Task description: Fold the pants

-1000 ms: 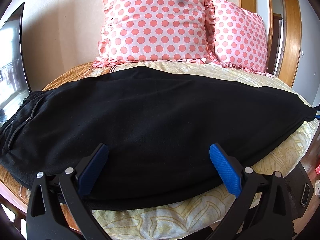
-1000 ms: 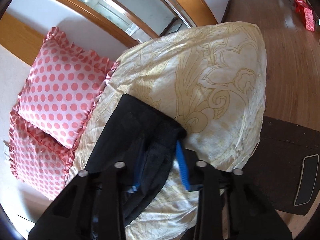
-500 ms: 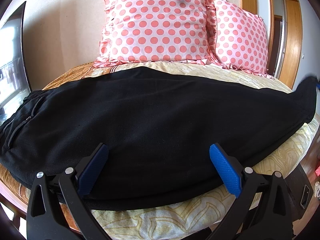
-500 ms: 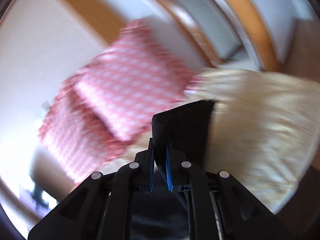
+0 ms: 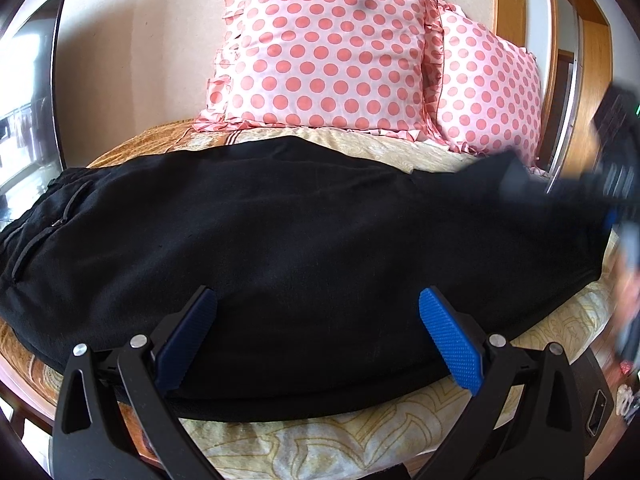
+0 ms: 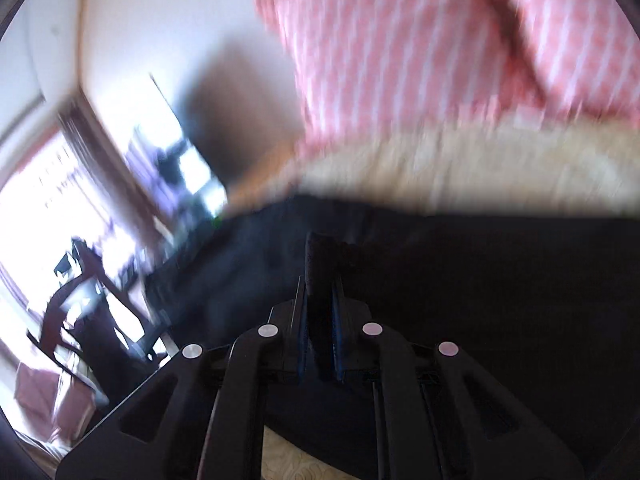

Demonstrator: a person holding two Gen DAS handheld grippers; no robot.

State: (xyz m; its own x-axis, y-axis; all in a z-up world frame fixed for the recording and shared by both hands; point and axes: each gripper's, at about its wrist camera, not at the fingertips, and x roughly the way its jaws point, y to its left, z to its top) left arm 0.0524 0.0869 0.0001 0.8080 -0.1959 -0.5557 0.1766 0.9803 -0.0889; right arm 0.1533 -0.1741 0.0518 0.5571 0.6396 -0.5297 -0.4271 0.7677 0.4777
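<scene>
My right gripper (image 6: 320, 300) pinches the hem of the black pants (image 5: 280, 232), lifted over the rest laid across the bed (image 5: 320, 440). My left gripper (image 5: 316, 320) hangs spread wide at the near edge, below two polka-dot pillows (image 5: 328, 52).

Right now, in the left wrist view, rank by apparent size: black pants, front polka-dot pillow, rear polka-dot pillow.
1. black pants, widest by far.
2. front polka-dot pillow.
3. rear polka-dot pillow, partly hidden and farther back, so its true size is unsure.
</scene>
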